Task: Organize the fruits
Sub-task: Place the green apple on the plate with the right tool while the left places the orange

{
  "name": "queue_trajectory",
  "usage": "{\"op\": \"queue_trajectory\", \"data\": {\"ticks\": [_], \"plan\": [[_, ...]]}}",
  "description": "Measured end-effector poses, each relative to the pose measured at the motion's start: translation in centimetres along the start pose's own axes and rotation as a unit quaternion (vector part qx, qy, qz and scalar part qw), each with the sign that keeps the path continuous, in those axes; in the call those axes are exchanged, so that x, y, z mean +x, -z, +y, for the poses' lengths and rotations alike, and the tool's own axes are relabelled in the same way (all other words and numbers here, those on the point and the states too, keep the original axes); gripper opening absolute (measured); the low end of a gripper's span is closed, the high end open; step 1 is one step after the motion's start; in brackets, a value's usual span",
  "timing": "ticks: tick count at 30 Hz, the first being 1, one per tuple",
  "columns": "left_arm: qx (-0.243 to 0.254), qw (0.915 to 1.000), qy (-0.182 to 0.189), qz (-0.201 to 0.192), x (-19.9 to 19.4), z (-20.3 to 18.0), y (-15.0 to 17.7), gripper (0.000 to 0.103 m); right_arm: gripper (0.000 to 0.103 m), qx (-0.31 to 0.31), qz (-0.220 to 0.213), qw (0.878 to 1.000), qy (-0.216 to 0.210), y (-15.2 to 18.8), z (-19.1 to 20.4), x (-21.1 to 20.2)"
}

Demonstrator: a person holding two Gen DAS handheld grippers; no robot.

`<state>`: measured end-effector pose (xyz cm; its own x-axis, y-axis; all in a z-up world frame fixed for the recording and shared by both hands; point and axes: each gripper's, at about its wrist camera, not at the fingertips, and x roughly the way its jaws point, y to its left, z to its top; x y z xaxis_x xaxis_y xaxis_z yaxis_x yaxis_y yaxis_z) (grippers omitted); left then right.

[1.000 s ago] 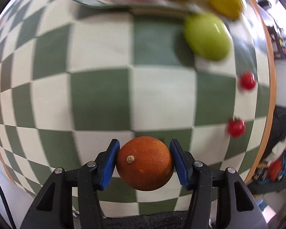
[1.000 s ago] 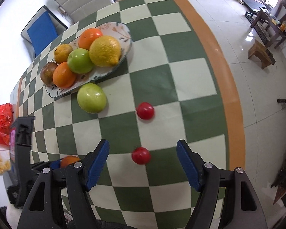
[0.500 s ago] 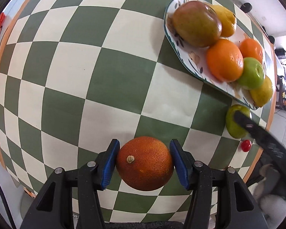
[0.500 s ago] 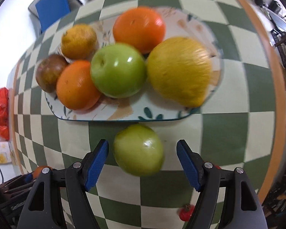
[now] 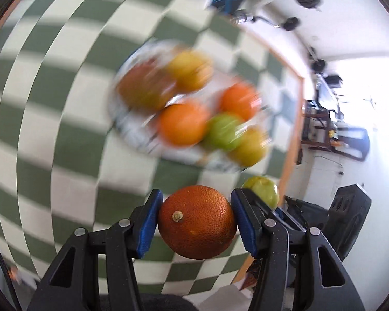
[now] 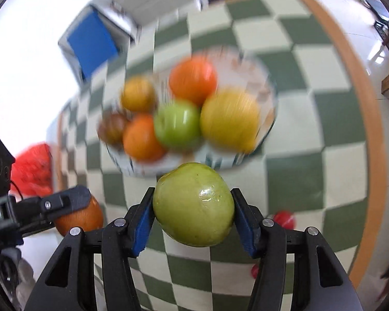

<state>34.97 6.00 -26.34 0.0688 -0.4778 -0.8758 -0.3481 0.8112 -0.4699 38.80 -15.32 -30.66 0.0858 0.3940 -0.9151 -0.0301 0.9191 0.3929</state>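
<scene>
With our left gripper (image 5: pixel 196 223) we hold a dark orange (image 5: pixel 197 221); its blue fingers (image 5: pixel 149 224) are clamped on the two sides of the fruit, and the stem end looks toward the camera. The orange is lifted above the checkered desk (image 5: pixel 39 134). From these fingers the plate (image 5: pixel 132 132) lies straight ahead and a little to the left, and it already carries about six fruits, so we judge that little free place remains there; the blur does not let us say exactly where a gap is. More to the right, our right gripper (image 6: pixel 193 216) holds a green apple (image 6: pixel 193 204) in the same way, with the fingers (image 6: pixel 142 223) pressed on both its sides, also above the desk. In the right wrist view the plate is directly in front of the apple, just behind it, and this gripper seems nearer to the rim. The two grippers are close beside each other, so we think that one must go first, probably the right one. At the far right a small red fruit (image 6: pixel 285 219) lies on the desk, partly hidden behind the right finger, well apart from the plate.
</scene>
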Motion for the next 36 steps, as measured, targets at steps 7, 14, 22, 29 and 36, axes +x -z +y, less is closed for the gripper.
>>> {"op": "queue_trajectory", "data": {"ticks": [7, 14, 22, 29, 36], "plan": [[0.092, 0.9922, -0.084, -0.006, 2.3, -7.3, -9.1, 0.052, 0.059, -0.006, -0.026, 0.999, 0.04, -8.7, -1.7, -0.2], [0.132, 0.9761, -0.166, 0.047, 8.4, -8.8, -15.1, 0.052, 0.059, -0.025, 0.002, 0.997, 0.08, -12.1, -2.7, 3.5], [0.156, 0.9613, -0.208, 0.091, 12.4, -9.1, -16.4, 0.053, 0.059, -0.039, 0.022, 0.995, 0.088, -11.8, -3.6, 5.5], [0.159, 0.9598, -0.208, 0.102, 13.2, -8.8, -16.0, 0.053, 0.066, -0.053, 0.035, 0.994, 0.09, -12.0, -3.0, 5.9], [0.154, 0.963, -0.197, 0.1, 12.0, -8.6, -16.0, 0.067, 0.077, -0.037, 0.046, 0.995, 0.081, -11.9, -3.5, 5.8]]}}
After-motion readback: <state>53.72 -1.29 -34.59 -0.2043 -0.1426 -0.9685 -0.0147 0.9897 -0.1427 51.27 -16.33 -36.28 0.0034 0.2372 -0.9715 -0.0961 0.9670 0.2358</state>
